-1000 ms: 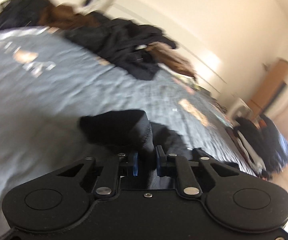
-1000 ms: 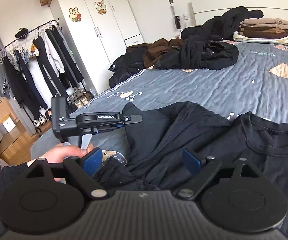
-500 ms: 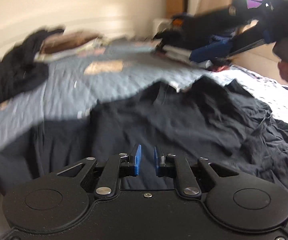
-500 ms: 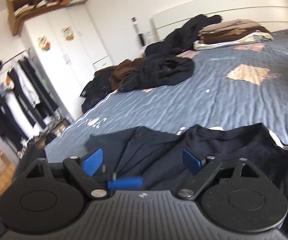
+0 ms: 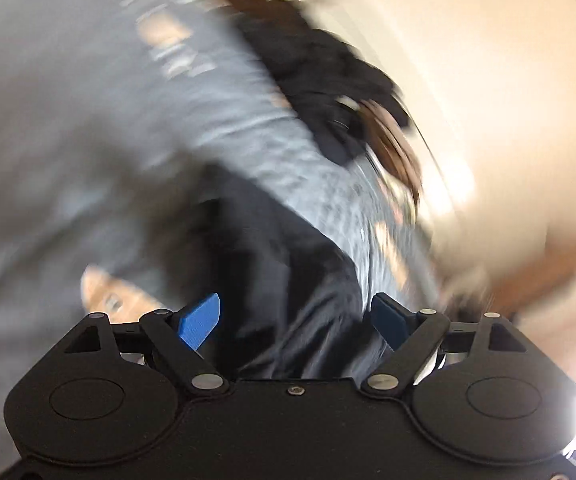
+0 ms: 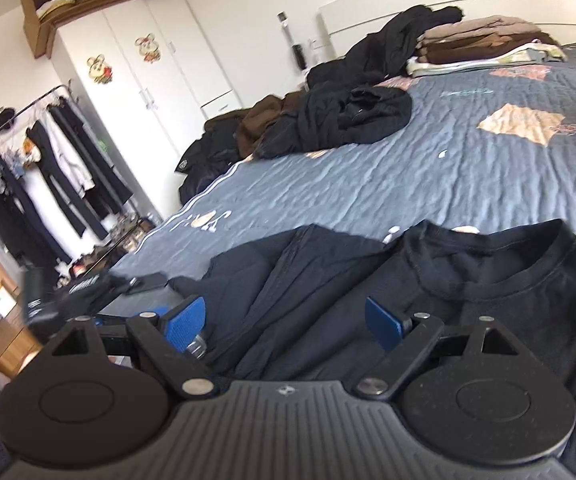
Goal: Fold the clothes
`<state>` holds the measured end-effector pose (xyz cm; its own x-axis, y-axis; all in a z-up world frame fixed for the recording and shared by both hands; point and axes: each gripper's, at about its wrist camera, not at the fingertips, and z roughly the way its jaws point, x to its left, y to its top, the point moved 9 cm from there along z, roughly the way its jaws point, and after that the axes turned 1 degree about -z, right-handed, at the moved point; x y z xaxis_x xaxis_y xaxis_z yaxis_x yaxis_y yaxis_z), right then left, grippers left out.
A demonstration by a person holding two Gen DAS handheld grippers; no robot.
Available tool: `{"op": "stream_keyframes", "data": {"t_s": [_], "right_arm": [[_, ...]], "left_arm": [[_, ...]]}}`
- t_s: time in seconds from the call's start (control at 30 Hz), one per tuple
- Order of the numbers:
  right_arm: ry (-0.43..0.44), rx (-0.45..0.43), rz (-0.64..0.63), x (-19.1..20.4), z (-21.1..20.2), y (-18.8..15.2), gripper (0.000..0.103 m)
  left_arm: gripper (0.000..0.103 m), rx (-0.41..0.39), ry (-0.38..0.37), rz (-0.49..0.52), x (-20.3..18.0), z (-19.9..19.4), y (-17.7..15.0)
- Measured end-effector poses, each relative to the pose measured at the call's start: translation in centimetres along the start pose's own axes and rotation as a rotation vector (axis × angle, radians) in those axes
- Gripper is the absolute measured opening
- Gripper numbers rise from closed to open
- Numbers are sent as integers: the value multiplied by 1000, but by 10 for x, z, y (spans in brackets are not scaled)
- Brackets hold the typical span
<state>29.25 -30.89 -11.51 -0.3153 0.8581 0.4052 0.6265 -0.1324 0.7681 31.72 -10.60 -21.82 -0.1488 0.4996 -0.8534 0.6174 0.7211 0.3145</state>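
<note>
The black shirt [image 6: 428, 308] lay spread on the grey-blue quilt [image 6: 428, 168] across the lower middle and lower right of the right wrist view, its round collar toward the right and a folded sleeve running to lower centre. In the left wrist view, which was heavily blurred, the shirt [image 5: 280, 272] showed as a dark mass from the centre down to the bottom.

The left gripper [image 5: 296, 318] stood wide apart at the bottom of its own frame. Its jaws had just been opening, and the blue pads [image 5: 202, 320] pressed on nothing; the shirt lay beyond and below them, not pinched. The same gripper [image 6: 68, 300] appeared as a blurred black shape at the lower left of the right wrist view, beside the quilt's edge.

The right gripper [image 6: 284, 322] was also spread wide at the bottom of its frame. Its blue pads [image 6: 186, 322] held nothing, with shirt cloth seen in the gap between them but untouched by either pad.

A loose black heap [image 6: 340, 124] with brown clothes sat in the upper middle, on the quilt's far left side. A folded stack [image 6: 484, 44] rested in the upper right by the headboard. A white wardrobe [image 6: 140, 92] filled the upper left, and a rack [image 6: 40, 176] of hanging clothes stood at the left edge.
</note>
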Motion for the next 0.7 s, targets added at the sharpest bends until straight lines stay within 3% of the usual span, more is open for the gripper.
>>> {"op": "stream_keyframes", "data": {"t_s": [0.07,0.23,0.33,0.5,0.53,0.57,0.63,0.7], "right_arm": [[16,10,-5,5,4,-3,87],[47,30,-11,13,9,-9,87],[52,40,-3,13,11,-11,87],[55,47,-5,13,12,-14,87],[56,47,-2,13,12,-13,87],[56,46,0,12,12,-13,87],[54,46,1,11,12,-13,87],[50,44,2,9,10,-12,87]], "left_arm": [[78,-17,25,-23,9,6,9],[77,-16,29,30,4,25,15],[77,18,49,-10,12,43,13],[69,-9,73,-37,16,58,22],[57,-1,84,-29,16,63,23],[37,15,97,-13,15,68,22],[21,44,127,24,12,78,20],[15,26,153,132,1,78,20]]}}
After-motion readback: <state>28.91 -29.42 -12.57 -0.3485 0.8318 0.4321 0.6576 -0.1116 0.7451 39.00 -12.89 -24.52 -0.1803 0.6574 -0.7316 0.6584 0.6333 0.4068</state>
